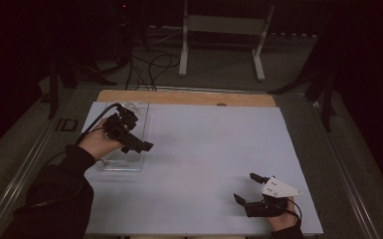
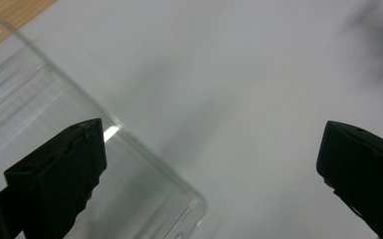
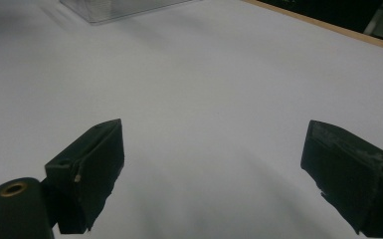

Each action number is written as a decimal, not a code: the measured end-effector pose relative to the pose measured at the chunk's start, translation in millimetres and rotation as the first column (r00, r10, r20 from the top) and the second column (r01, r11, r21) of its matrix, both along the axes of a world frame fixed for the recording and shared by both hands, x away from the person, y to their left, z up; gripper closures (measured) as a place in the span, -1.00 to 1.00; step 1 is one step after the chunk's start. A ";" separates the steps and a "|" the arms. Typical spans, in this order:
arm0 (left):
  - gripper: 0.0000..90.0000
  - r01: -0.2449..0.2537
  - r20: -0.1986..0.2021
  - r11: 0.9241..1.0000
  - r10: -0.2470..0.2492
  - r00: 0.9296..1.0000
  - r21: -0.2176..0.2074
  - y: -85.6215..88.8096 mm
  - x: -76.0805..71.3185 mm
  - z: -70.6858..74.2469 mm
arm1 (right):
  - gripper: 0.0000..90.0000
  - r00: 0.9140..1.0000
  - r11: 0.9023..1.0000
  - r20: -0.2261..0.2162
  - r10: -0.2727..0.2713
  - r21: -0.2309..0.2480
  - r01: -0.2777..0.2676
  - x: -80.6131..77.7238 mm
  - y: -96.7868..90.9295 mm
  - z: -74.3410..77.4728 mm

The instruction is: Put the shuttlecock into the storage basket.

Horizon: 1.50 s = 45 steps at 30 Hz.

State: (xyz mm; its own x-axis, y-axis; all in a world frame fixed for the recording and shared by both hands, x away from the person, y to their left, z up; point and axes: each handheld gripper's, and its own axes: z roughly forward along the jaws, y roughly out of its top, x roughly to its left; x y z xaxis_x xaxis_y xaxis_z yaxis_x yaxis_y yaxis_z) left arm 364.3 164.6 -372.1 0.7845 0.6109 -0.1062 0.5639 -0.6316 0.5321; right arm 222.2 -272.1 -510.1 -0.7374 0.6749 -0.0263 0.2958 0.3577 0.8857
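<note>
Left gripper (image 1: 142, 147): held in the person's left hand (image 1: 98, 142) near the left edge of the tabletop, jaws wide apart and holding nothing, aimed toward the middle of the sheet.
Left gripper, own view (image 2: 211, 169): one jaw hung over the clear tray's corner, the other over bare white sheet; whether either jaw touched the tray could not be told.
Right gripper (image 1: 248, 188): held in the right hand (image 1: 282, 219) near the front right corner of the tabletop, jaws spread wide with nothing between them, pointing left across the sheet.
Right gripper, own view (image 3: 211, 172): both jaws stood over plain white sheet, well apart from the tray.
Grey plate (image 1: 278, 188): sat on top of the right gripper.
Clear tray (image 1: 138, 164): a see-through, shallow box lying flat along the left edge of the white sheet, under and just behind the left gripper; it looked empty.
Clear tray, other views: its rounded near corner (image 2: 189, 206) showed between the left jaws; a far corner (image 3: 109, 10) showed at the top of the right gripper view.
White sheet (image 1: 209, 144): covered most of the tabletop.
Wooden tabletop (image 1: 179, 97): showed as a bare strip along the far edge.
Sleeve (image 1: 54, 199): dark, at the front left corner.
Cable (image 1: 97, 117): trailed from the left gripper toward the left edge.
</note>
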 end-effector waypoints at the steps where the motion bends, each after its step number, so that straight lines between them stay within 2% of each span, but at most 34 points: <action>1: -1.00 0.013 0.003 1.000 -0.013 1.000 -0.002 -2.8 -1.3 -0.4 | -0.78 1.000 1.000 0.000 0.001 0.000 -0.001 0.0 0.0 0.0; 8: -1.00 0.048 0.020 0.999 -0.048 0.999 -0.015 -16.1 -5.3 -0.6 | -0.78 1.000 1.000 -0.001 0.001 0.000 -0.001 0.0 0.0 0.0; 11: -1.00 0.071 0.021 0.997 -0.070 0.997 -0.038 -21.2 -6.7 -1.2 | -0.78 1.000 1.000 -0.001 0.001 0.001 -0.001 -0.3 0.1 0.2; 17: -1.00 0.107 0.034 0.993 -0.105 0.994 -0.052 -33.6 -11.6 -4.3 | -0.78 1.000 1.000 -0.001 0.001 0.001 -0.001 0.1 0.0 -0.1; 23: -1.00 0.121 0.057 0.992 -0.119 0.991 -0.042 -48.6 -16.5 -8.5 | -0.78 1.000 1.000 -0.003 0.002 0.002 -0.002 0.2 -0.1 -0.2; 27: -1.00 0.126 0.061 0.990 -0.123 0.991 -0.059 -56.3 -19.3 -12.3 | -0.78 1.000 1.000 -0.005 0.004 0.002 -0.004 0.2 -0.3 -0.2; 33: -1.00 0.139 0.070 0.989 -0.136 0.988 -0.043 -67.1 -24.3 -21.5 | -0.78 1.000 1.000 -0.003 0.005 0.003 -0.005 0.2 -0.3 -0.2; 37: -1.00 0.135 0.086 0.989 -0.130 0.988 -0.056 -71.0 -26.9 -25.3 | -0.78 1.000 1.000 -0.004 0.005 0.004 -0.005 0.3 -0.8 -0.1; 43: -1.00 0.172 0.096 0.981 -0.163 0.982 -0.093 -76.2 -30.8 -36.1 | -0.78 1.000 1.000 -0.005 0.006 0.003 -0.006 0.3 -0.8 -0.2; 44: -1.00 0.188 0.096 0.975 -0.177 0.979 -0.121 -76.9 -32.4 -41.2 | -0.78 1.000 1.000 -0.004 0.006 0.002 -0.006 0.3 -0.8 -0.3; 45: -1.00 0.188 0.096 0.975 -0.177 0.979 -0.121 -76.9 -32.4 -41.2 | -0.78 1.000 1.000 -0.005 0.006 0.002 -0.006 0.3 -0.8 -0.3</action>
